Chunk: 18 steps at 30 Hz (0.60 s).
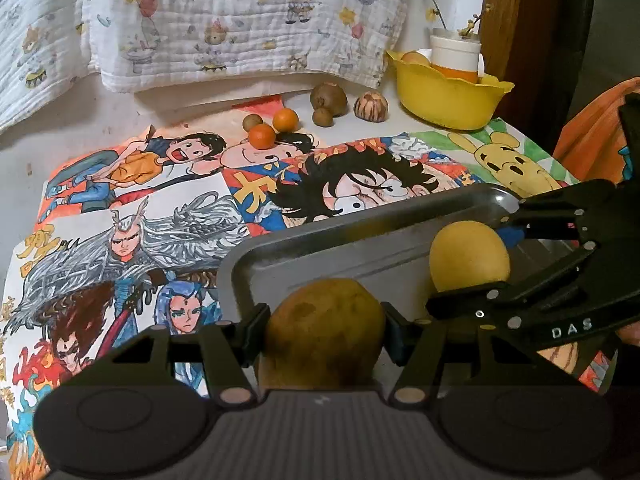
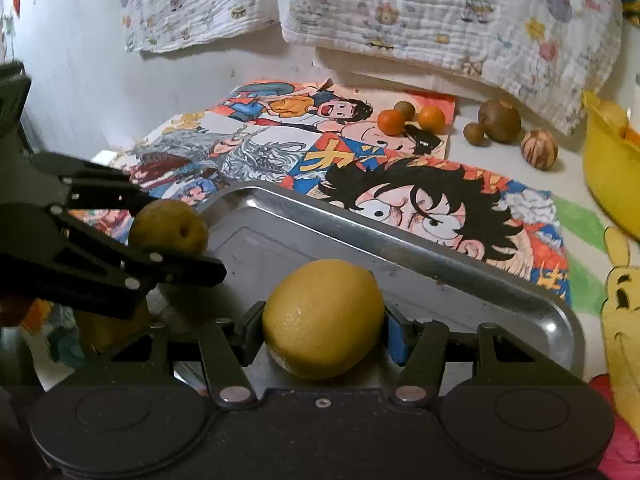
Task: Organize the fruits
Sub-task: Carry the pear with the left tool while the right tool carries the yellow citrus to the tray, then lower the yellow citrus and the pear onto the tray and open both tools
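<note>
Left wrist: close, angled down over metal tray (image 1: 320, 240), facing the back wall.
Right wrist: same, from the right.
Shared: tray, 2 oranges (image 2: 412, 120).

Colourful hand-drawn cartoon posters (image 1: 132, 216) cover a white tabletop (image 1: 72, 128); a white printed quilted cloth (image 1: 240, 20) hangs behind.

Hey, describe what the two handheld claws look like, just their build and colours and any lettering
Both are matte black plastic claws with scissor-like linkage arms joined by silver rivets, on a wide body with two round discs. The finger pads look blue on at least one side. White letters "DAS" mark the right claw's linkage. No sleeves or cables are visible.
</note>
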Motion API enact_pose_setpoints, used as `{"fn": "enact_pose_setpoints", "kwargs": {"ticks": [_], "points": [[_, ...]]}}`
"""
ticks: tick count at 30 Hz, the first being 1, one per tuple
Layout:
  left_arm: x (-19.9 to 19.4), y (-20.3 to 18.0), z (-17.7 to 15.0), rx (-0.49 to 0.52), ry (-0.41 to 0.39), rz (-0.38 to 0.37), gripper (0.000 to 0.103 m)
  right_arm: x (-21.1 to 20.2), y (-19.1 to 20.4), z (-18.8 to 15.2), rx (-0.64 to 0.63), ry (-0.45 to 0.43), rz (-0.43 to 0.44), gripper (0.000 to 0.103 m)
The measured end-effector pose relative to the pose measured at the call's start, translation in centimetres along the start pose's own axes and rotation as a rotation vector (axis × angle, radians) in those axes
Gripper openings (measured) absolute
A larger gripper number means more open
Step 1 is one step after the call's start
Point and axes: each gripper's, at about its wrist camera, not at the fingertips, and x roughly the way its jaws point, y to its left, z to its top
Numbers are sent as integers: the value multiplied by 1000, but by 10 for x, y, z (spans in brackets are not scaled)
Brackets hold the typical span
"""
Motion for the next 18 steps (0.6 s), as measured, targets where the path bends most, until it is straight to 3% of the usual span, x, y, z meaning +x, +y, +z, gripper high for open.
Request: {"fn": "enact_pose_setpoints", "kwargs": {"ticks": [10,18], "points": [[7,2,-1,-14,4,-12,63,-3,2,-6,-33,-11,-19,61],[6,6,-6,-82,-6,-9,67,-6,2,-12,-5,-28,-35,64]]}}
